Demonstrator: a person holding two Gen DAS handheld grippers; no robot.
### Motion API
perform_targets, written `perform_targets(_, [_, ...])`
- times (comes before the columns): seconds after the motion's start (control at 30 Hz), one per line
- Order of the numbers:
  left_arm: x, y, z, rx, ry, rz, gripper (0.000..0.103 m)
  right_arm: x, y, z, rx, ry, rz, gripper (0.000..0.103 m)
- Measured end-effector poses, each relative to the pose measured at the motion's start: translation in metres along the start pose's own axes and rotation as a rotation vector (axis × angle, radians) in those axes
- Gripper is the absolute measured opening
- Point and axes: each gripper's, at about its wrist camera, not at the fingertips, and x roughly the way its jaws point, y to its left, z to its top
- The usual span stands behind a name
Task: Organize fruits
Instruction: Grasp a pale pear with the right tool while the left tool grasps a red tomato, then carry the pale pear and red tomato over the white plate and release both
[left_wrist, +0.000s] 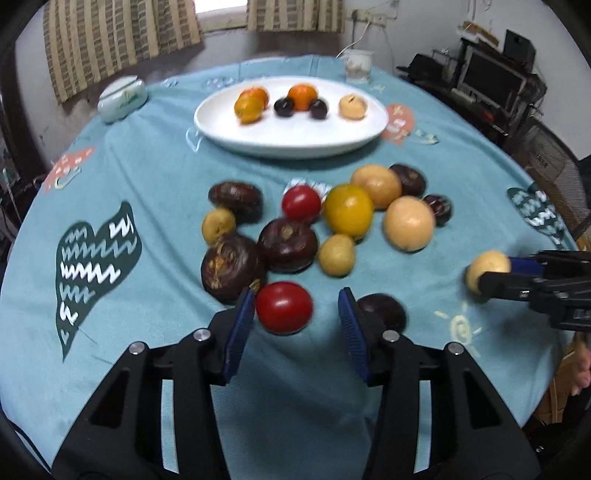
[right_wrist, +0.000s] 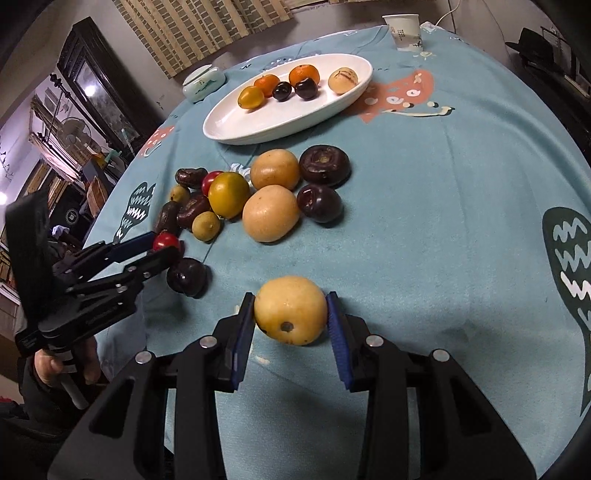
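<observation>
A white oval plate at the far side holds oranges, dark plums and a tan fruit. A pile of loose fruits lies mid-table. My left gripper is open, with a red tomato between its fingers, nearer the left pad. A dark plum lies just right of it. My right gripper is shut on a tan-yellow fruit, low over the cloth.
The round table has a teal patterned cloth. A pale lidded ceramic jar stands far left of the plate, a white paper cup at the far side. Furniture and a monitor stand beyond the table.
</observation>
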Motion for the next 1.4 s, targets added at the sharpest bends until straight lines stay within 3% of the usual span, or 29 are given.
perform_targets(0.1, [0.004, 0.006, -0.002, -0.022, 0.007, -0.005, 0.034, -0.001, -0.001, 0.001, 0.002, -0.004, -0.005, 0.039])
perform_targets(0.27, [0.003, 0.006, -0.005, -0.040, -0.008, -0.019, 0.033, 0.000, 0.000, 0.002, 0.001, -0.002, -0.001, 0.039])
perform_targets(0.93, [-0.064, 0.004, 0.005, -0.050, -0.137, -0.033, 0.033, -0.035, 0.048, 0.006, -0.109, -0.102, -0.025, 0.039])
perform_targets(1.17, [-0.061, 0.014, 0.064, -0.042, -0.147, -0.025, 0.033, -0.029, 0.052, 0.043, -0.153, -0.128, -0.048, 0.039])
perform_targets(1.4, [-0.007, 0.028, 0.165, -0.075, -0.079, 0.005, 0.033, -0.001, 0.057, 0.133, -0.227, -0.157, -0.078, 0.039])
